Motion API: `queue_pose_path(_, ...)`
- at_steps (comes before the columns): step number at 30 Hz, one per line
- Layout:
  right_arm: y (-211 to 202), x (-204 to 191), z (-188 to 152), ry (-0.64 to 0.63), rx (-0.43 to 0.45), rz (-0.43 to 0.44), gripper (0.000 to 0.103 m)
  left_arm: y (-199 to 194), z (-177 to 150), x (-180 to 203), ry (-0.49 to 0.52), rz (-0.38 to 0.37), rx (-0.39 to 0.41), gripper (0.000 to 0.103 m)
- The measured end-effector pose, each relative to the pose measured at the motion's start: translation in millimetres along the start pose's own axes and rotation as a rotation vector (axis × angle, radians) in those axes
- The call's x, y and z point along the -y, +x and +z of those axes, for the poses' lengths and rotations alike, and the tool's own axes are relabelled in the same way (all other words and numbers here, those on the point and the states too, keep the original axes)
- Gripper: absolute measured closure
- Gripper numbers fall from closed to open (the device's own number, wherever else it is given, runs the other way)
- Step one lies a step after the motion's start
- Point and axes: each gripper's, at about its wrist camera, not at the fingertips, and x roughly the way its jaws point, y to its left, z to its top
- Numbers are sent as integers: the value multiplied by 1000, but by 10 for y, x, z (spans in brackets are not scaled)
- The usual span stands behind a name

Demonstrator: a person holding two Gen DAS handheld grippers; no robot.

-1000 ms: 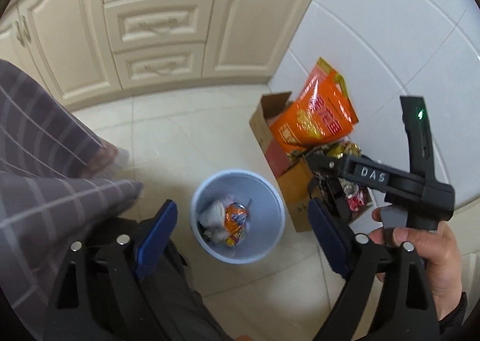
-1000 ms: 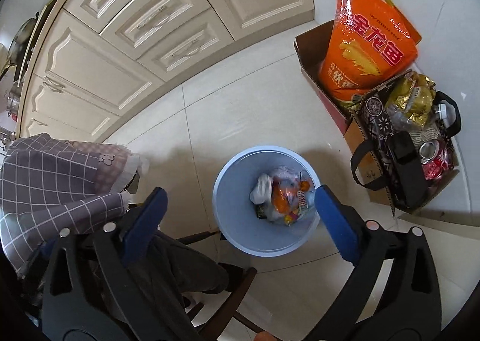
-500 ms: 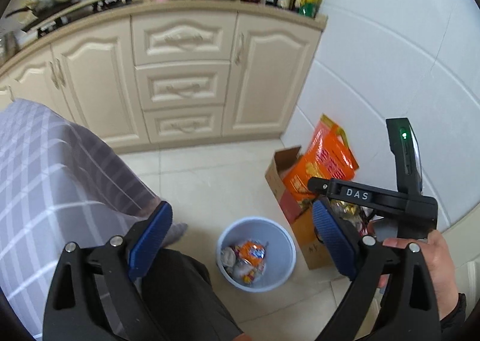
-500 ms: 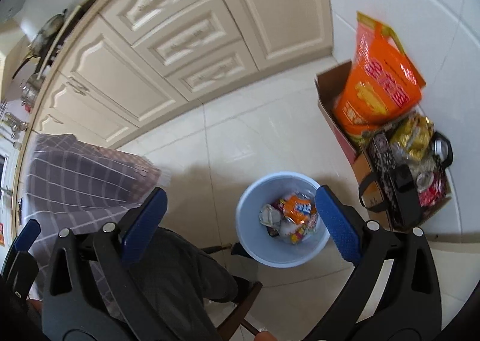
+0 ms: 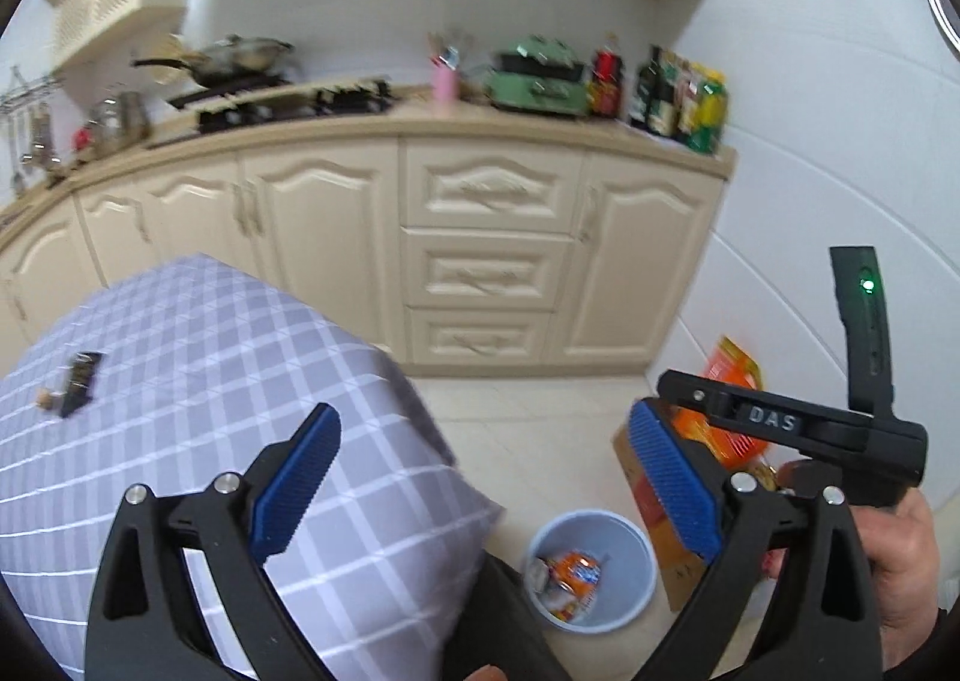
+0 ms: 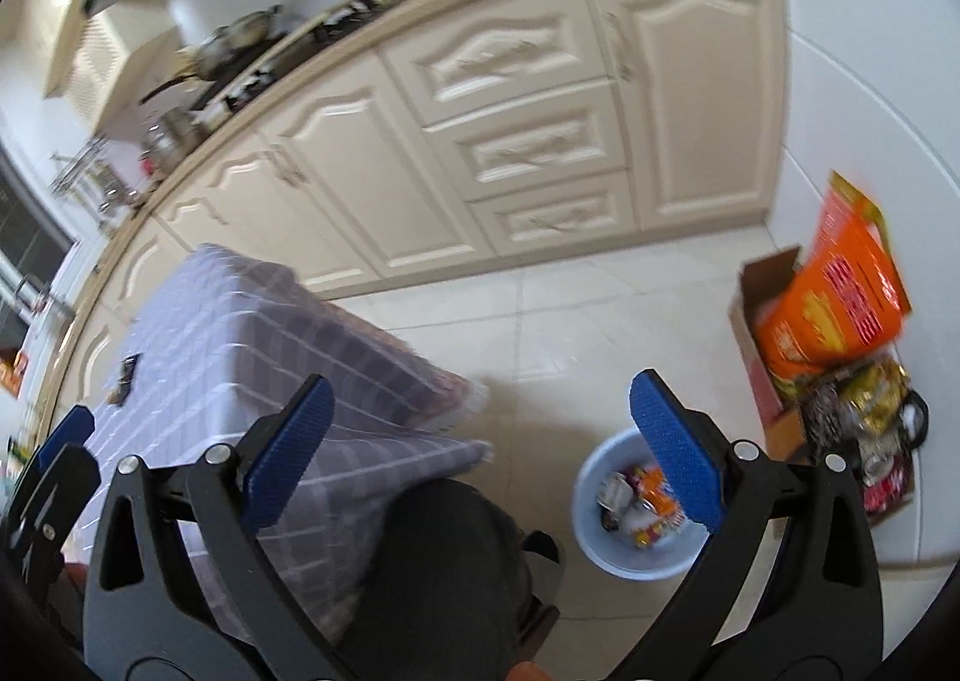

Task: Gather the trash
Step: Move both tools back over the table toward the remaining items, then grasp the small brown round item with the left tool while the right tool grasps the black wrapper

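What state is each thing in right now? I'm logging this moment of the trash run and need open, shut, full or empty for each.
left gripper: open, holding nothing.
right gripper: open, holding nothing.
trash bin: upright on the floor, wrappers inside, not full.
cardboard box: flaps open, orange bag standing in it.
cabinet drawers: all shut.
cabinet doors: shut.
table: covered with a checked cloth, small dark item lying on it.

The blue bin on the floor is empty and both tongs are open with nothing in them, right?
Not quite. The blue bin is not empty: the right wrist view shows crumpled wrappers lying inside it. The rest is right: the left tongs and right tongs are both open with nothing in them.
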Motion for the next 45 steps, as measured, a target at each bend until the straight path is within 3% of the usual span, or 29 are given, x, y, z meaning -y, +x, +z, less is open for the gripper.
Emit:
queue_pose_path(10,-160,-1077,98,-155,57,118,6,-655,124,-849,-90,179,151,5)
queue_pose_path(22,-92,-2360,132,-332,84,238,6,-1224,23,-1748,-180,334,236,5)
queue_pose_path(29,332,-3009,55,-411,31,284,6,-1164,-165,-2578,-253,475,176,5)
queue_pose_path(33,701,-3338,-24,-451,-26,293,6,-886,-237,-3109,-295,541,89,5)
queue_pose_path(37,1112,-3620,-85,-482,-91,288,6,-528,-251,-3541,-321,558,3,5)
queue_pose_path(43,1606,-3864,-104,-514,-169,271,6,167,-217,-3953,-293,511,-163,6)
queue_pose_path(45,1737,-3908,-98,-519,-182,264,6,355,-224,-4038,-296,484,-220,17)
